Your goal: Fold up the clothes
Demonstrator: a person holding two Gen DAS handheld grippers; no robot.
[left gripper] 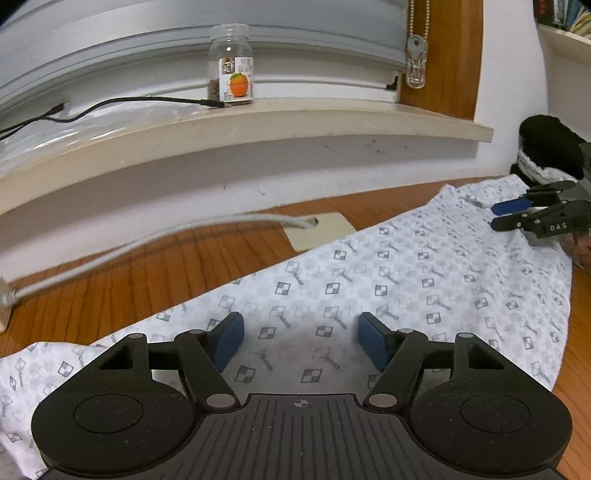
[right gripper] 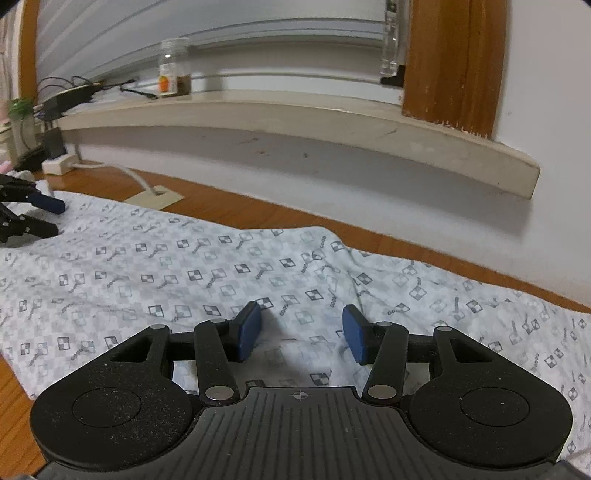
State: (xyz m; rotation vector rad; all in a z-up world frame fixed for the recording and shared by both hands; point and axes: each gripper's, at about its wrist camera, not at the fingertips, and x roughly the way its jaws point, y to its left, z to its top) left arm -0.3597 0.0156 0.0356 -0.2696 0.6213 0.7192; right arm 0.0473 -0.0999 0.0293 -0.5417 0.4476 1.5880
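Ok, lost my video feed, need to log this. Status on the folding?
Left gripper open, right gripper open, both low over the shirt. Shirt spread on the wooden floor, unfolded. Grey cable beside it, clear.

Floor (left gripper: pixel 155 266): warm brown wood planks. Wall (right gripper: pixel 332 166) below the window: white, scuffed with small dark marks. Beige window sill (left gripper: pixel 258 129) projects over it; grey blind (left gripper: pixel 221 18) lowered behind. Brown wooden window frame (right gripper: pixel 454 59) on the right. Glass jar (left gripper: pixel 232 62) with an orange label on the sill, beside a black cable (left gripper: pixel 110 105). Possibly a bookshelf (left gripper: pixel 569 26), top right; blurred.
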